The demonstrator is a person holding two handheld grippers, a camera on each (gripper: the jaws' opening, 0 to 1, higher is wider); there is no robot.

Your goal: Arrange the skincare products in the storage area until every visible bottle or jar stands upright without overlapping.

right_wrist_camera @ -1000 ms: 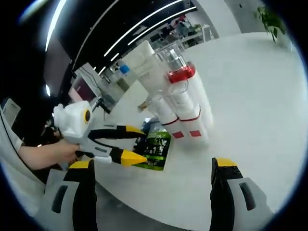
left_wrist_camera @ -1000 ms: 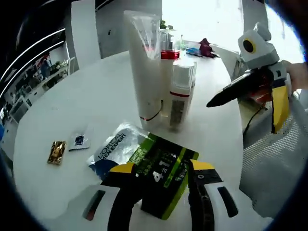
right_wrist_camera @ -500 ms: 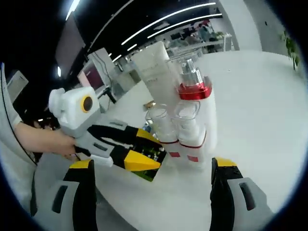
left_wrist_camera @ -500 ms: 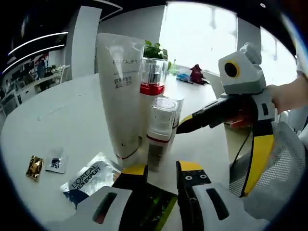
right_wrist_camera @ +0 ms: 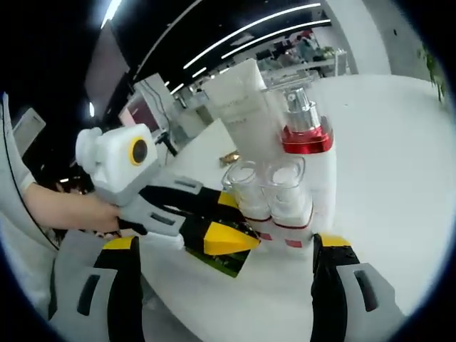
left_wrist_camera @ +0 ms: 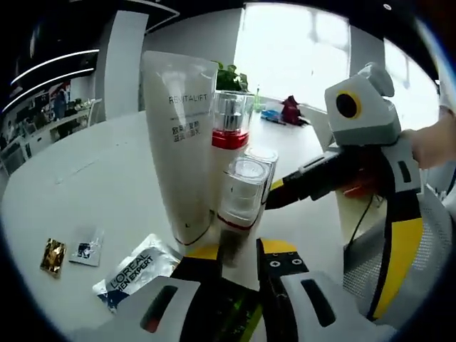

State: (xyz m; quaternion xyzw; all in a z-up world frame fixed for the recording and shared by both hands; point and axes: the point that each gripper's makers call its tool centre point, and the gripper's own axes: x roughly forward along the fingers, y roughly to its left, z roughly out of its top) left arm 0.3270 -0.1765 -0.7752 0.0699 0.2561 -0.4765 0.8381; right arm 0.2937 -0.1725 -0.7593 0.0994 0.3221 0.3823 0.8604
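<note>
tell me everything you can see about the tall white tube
The tall white tube is a matte, squeeze-type tube printed REVITALIFT, with smaller lines of print below and a thin red line near its base. It stands upright on its cap end on the white table, flat crimped end up, tallest in the cluster. The red-collared pump bottle stands close against its side. No gripper touches it.
</note>
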